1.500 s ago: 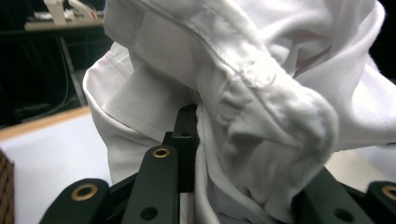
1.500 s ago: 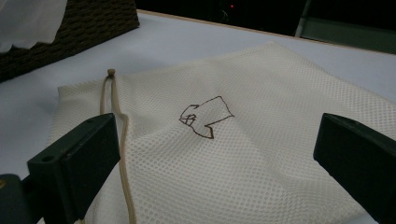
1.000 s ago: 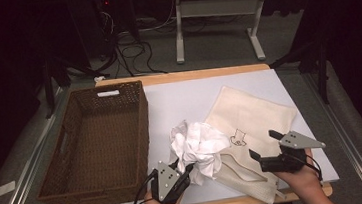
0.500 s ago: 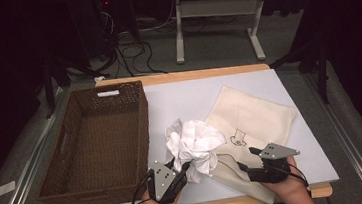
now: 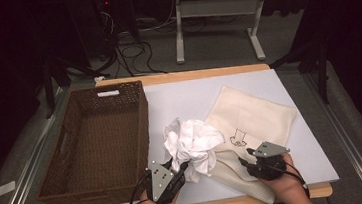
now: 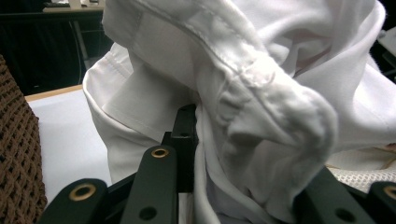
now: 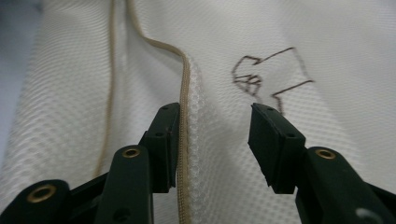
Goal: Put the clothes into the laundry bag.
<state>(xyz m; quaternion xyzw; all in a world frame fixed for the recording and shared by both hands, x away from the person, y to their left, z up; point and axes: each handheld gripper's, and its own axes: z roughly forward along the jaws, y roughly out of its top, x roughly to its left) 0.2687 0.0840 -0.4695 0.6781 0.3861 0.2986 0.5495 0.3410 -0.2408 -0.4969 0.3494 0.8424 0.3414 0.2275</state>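
My left claw (image 5: 178,171) grips the white shirt (image 5: 193,143); my right claw (image 7: 215,140), just closing, straddles the mesh bag's (image 5: 251,120) zipper edge (image 7: 184,102), not yet pinching.

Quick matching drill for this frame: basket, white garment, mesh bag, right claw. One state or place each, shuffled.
Things:
1. wicker basket
2. white garment
3. mesh bag
4. right claw

States or places:
A. lies flat on the mat, cream, with a zip and a small drawn shirt
B. bunched up, pinched in the left claw
C. brown, nothing visible inside, at the table's left
D. jaws astride the bag's zip edge, just been closing, a gap between them

Pairs: 1-C, 2-B, 3-A, 4-D
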